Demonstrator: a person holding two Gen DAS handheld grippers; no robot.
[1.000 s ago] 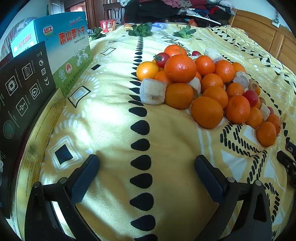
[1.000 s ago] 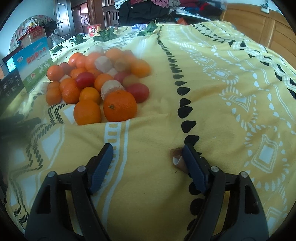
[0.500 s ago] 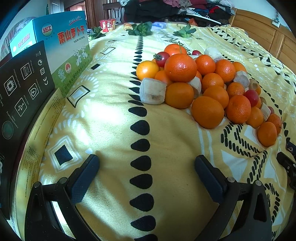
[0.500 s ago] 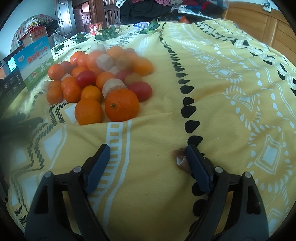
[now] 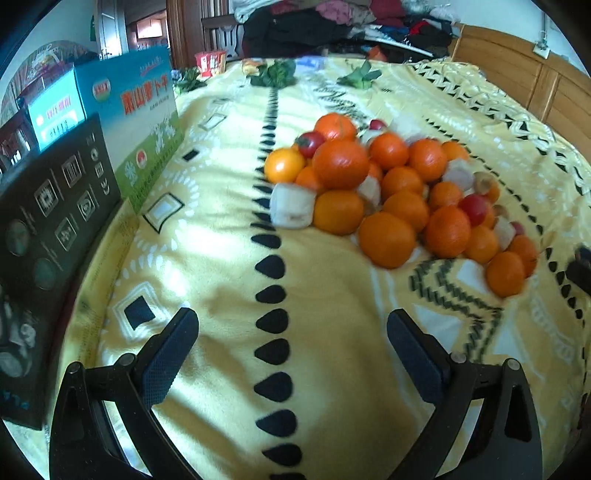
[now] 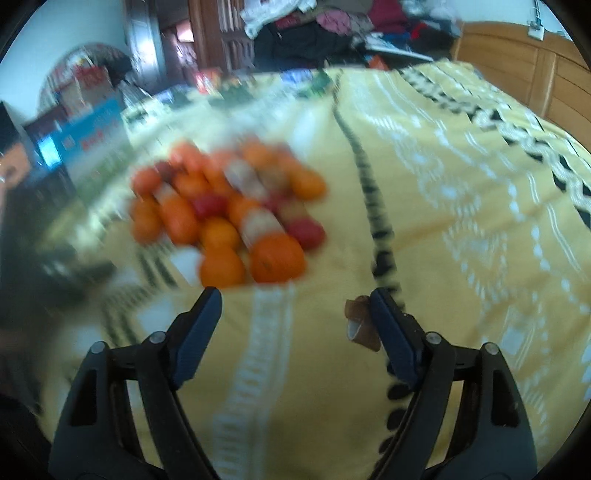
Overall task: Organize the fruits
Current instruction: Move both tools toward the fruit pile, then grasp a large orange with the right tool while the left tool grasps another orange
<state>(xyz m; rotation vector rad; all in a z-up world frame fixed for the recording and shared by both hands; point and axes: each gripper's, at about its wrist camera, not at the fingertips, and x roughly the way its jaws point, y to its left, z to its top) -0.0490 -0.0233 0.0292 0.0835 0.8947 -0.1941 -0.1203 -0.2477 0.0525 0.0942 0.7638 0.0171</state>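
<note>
A pile of oranges, small red tomatoes and pale peeled pieces [image 5: 388,192] lies on the yellow patterned blanket [image 5: 221,236]. My left gripper [image 5: 291,317] hangs open over bare blanket in front of the pile, nothing between its fingers. In the blurred right wrist view the same pile [image 6: 229,210] sits ahead and to the left, a large orange [image 6: 277,257] nearest. My right gripper [image 6: 294,295] is lifted off the blanket, its jaws wide but closing, with nothing between them. A small brown scrap [image 6: 360,325] clings to the inner side of its right finger.
A blue and green printed box [image 5: 136,122] and a black box [image 5: 55,221] stand along the blanket's left edge. Green leaves [image 5: 277,72] lie at the far end. A wooden headboard [image 5: 535,81] and piled clothes [image 5: 332,22] close off the back.
The right gripper has risen from the blanket, its view now blurred and the pile seen from higher up. The left gripper has hardly moved.
</note>
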